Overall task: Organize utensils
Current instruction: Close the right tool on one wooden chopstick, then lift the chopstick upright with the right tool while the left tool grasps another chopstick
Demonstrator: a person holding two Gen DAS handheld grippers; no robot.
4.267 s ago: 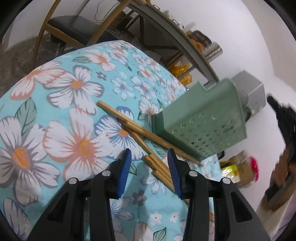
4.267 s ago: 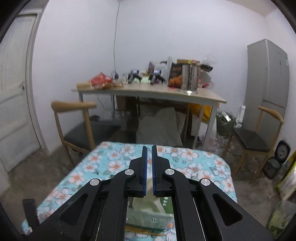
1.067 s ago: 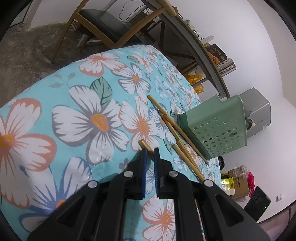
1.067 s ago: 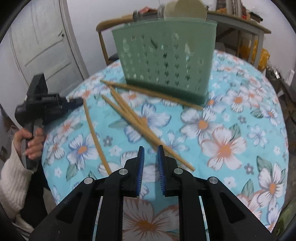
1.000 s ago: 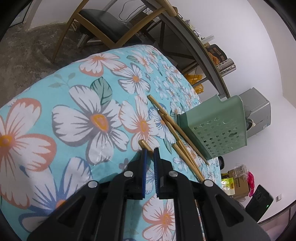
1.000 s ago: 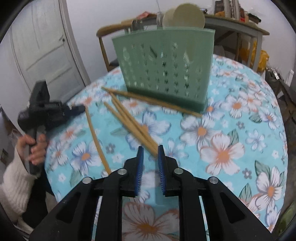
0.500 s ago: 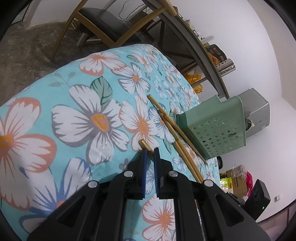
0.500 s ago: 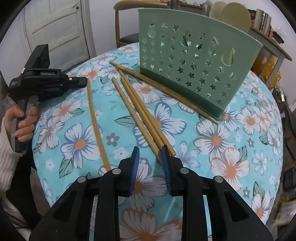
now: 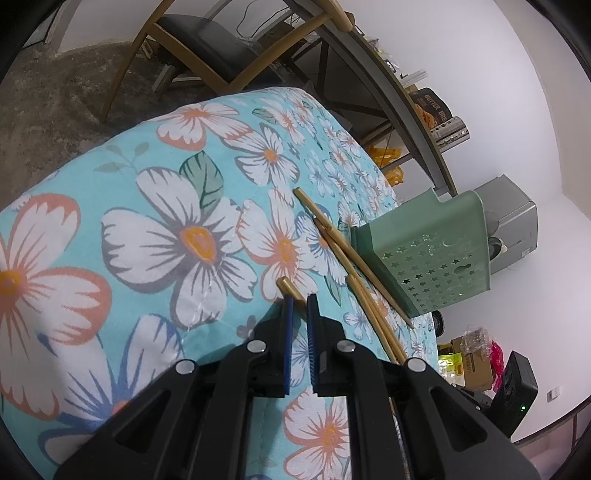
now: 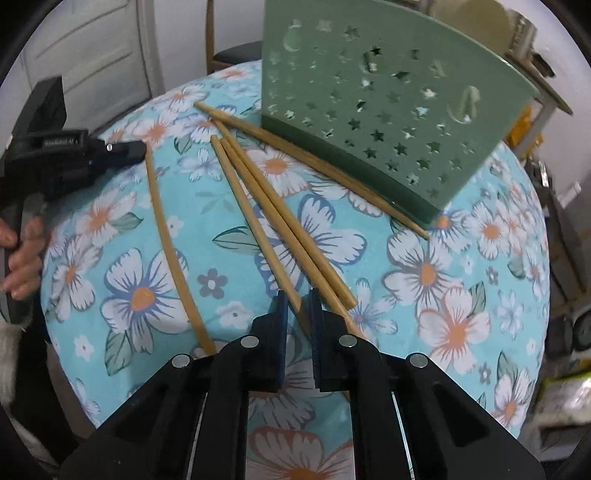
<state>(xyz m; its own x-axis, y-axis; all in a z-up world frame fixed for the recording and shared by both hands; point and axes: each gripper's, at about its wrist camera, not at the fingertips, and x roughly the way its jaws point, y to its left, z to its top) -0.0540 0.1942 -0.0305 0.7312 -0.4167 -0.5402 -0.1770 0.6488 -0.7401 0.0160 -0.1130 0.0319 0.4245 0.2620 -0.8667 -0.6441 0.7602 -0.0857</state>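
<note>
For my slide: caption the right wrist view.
Right gripper clamps one chopstick beside the green holder.

Pale round utensil heads (image 10: pixel 491 18): mostly hidden behind green star-perforated plastic holder (image 10: pixel 369 96). Loose bamboo chopstick (image 10: pixel 173 254): near end hidden under black gripper frame. Person's hand (image 10: pixel 22 258): cut by left edge.

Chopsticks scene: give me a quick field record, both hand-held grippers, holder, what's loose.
surface: table under a floral cloth
holder: green star-punched holder, upright on the cloth
left hand-held gripper: shut on one chopstick, at its end
right hand-held gripper: jaws just closed onto a second chopstick
loose chopsticks: two beside it, one along the holder's base
in holder: pale round utensil heads only
</note>
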